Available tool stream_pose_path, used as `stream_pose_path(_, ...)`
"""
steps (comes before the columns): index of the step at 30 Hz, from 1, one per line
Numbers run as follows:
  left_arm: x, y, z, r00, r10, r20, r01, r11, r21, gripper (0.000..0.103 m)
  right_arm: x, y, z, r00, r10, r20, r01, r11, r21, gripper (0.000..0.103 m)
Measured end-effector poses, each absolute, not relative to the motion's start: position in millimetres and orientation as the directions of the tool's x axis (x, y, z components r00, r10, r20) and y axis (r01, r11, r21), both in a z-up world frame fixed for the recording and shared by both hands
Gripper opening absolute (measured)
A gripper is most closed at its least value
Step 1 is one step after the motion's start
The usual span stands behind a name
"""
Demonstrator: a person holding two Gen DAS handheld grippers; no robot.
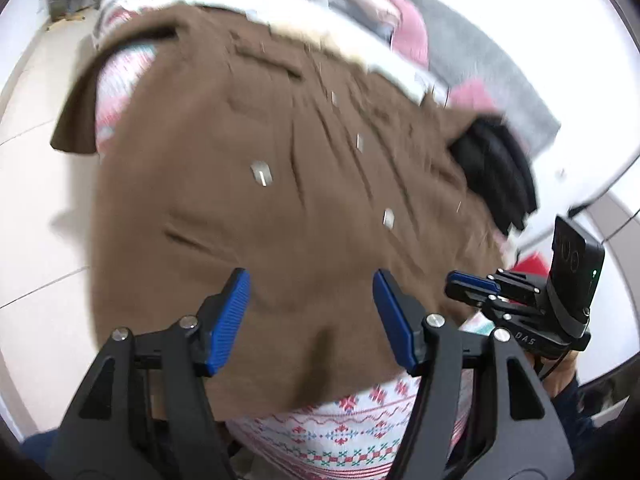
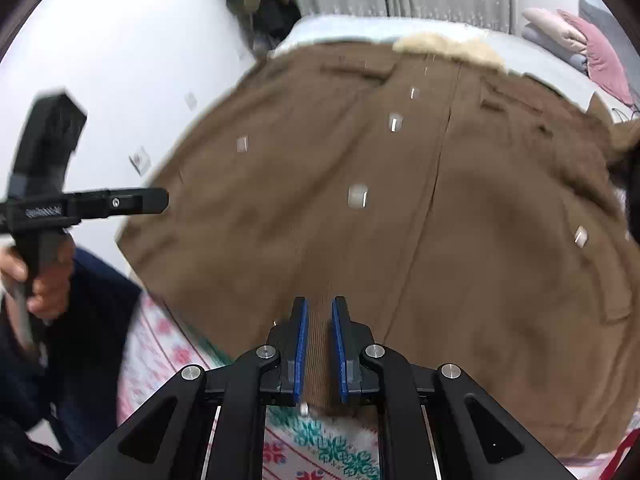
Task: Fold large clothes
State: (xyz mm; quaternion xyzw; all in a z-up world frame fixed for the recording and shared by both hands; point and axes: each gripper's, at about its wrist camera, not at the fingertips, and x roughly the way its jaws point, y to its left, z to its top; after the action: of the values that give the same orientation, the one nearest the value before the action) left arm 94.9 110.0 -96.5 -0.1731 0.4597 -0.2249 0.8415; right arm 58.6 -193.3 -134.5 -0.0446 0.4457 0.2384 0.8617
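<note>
Over the bed, w/ the brown fur-collared corduroy coat [image 1: 248, 208] lying flat, left gripper [image 1: 310, 316] is hovering spread, right gripper [image 2: 319, 344] barely parted, both empty; 1st fold is prob. needing a hem pinch.

We cannot tell whether the right hand-held gripper [image 2: 319, 350] pinches the brown coat [image 2: 360, 220]; its narrow gap shows cloth behind. The coat's right part runs off the picture's edge beyond that gripper. Motion blurs the coat's pale tags [image 1: 262, 173], unreadable ahead of the left hand-held gripper [image 1: 312, 320]. The coat hides most of the patterned blanket [image 1: 340, 440].
</note>
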Motion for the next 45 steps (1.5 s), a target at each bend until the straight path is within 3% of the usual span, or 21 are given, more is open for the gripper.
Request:
stream_pose_path(3, 108.3, 156.2, -80.4, 0.547, -0.546, -0.635, 0.150, 0.810, -0.567, 0.066, 68.5, -192.9, -100.1, 0.556, 0.377, -0.741, -0.456, 0.884, 0.108, 0.013)
stream_pose_path(6, 127.7, 225.5, -73.6, 0.653, -0.497, -0.571, -0.009, 0.749, -0.662, 0.079, 83.4, -191.0, -78.7, 0.612, 0.352, -0.708, -0.440, 0.896, 0.064, 0.025)
stream_pose_path(9, 149.4, 294.7, -83.4, 0.725, -0.470, -0.503, -0.132, 0.622, -0.772, 0.082, 105.8, -185.4, -70.9, 0.637, 0.316, -0.703, -0.413, 0.910, 0.036, 0.034)
stream_pose_path(15, 217.5, 371.8, -139.4, 0.719, -0.460, -0.521, -0.319, 0.447, -0.836, 0.082, 156.8, -181.7, -81.4, 0.607, 0.360, -0.708, -0.398, 0.909, 0.121, 0.036)
stream_pose_path(26, 338.8, 377.4, -273.1, 0.691, -0.514, -0.508, -0.497, 0.172, -0.851, 0.082, 196.5, -181.3, -123.4, 0.563, 0.318, -0.763, -0.333, 0.932, 0.143, 0.036)
stream_pose_path(31, 362.0, 391.4, -304.1, 0.755, -0.483, -0.444, -0.502, 0.011, -0.865, 0.082, 211.2, -191.4, -137.0, 0.560, 0.308, -0.769, -0.293, 0.942, 0.164, 0.036)
stream_pose_path(35, 376.4, 386.6, -315.6, 0.763, -0.462, -0.452, -0.516, -0.015, -0.857, 0.082, 217.3, -195.1, -146.5, 0.562, 0.317, -0.764, -0.281, 0.942, 0.184, 0.036)
stream_pose_path(36, 377.5, 386.2, -319.0, 0.765, -0.459, -0.452, -0.519, -0.024, -0.855, 0.078, 218.5, -195.0, -149.2, 0.560, 0.321, -0.764, -0.280, 0.941, 0.190, 0.036)
stream_pose_path(39, 382.0, 393.7, -321.3, 0.775, -0.443, -0.450, -0.513, -0.027, -0.858, 0.020, 218.7, -191.6, -154.8, 0.561, 0.318, -0.764, -0.292, 0.940, 0.178, 0.036)
stream_pose_path(41, 384.3, 407.2, -304.2, 0.793, -0.390, -0.469, -0.502, 0.017, -0.864, 0.010, 216.6, -189.0, -154.7, 0.571, 0.304, -0.763, -0.306, 0.941, 0.145, 0.036)
stream_pose_path(45, 376.5, 432.9, -224.3, 0.873, -0.266, -0.408, -0.386, 0.130, -0.913, 0.006, 214.4, -189.5, -152.5, 0.588, 0.296, -0.753, -0.310, 0.942, 0.128, 0.036)
